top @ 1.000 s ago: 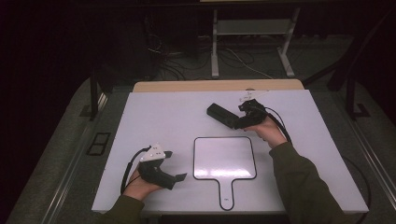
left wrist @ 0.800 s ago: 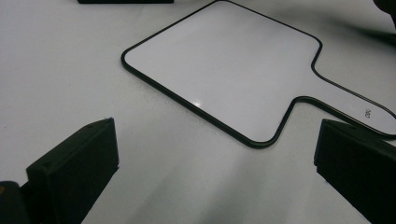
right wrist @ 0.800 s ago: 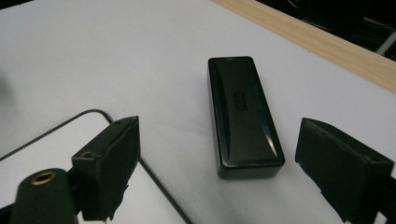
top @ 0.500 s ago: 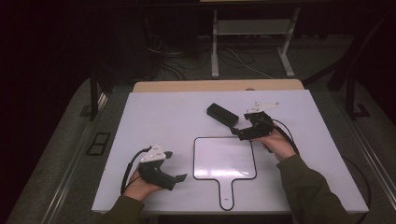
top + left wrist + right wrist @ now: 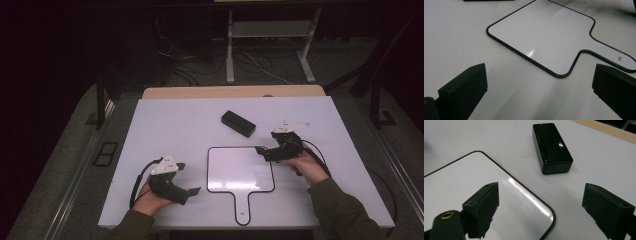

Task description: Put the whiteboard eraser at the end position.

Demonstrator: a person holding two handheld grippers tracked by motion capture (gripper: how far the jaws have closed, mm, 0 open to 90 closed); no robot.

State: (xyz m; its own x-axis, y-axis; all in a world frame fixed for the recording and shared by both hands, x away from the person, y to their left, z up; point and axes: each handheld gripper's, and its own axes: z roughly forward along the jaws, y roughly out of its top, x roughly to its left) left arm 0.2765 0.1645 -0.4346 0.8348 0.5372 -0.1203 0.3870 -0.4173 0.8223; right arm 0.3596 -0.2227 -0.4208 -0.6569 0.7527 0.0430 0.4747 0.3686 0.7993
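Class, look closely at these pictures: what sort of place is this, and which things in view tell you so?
Probably a lab or workshop set up for recording, not a home. A bare white table stands in a dark room, loose cables trail over the floor behind it, and a metal stand rises at the back.

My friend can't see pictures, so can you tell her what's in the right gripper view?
Two black jaws of the right claw stand wide open, holding nothing, above a white table. Between them lies a corner of a white paddle-shaped board with a thin black edge. Beyond it, apart, sits a shiny black box.
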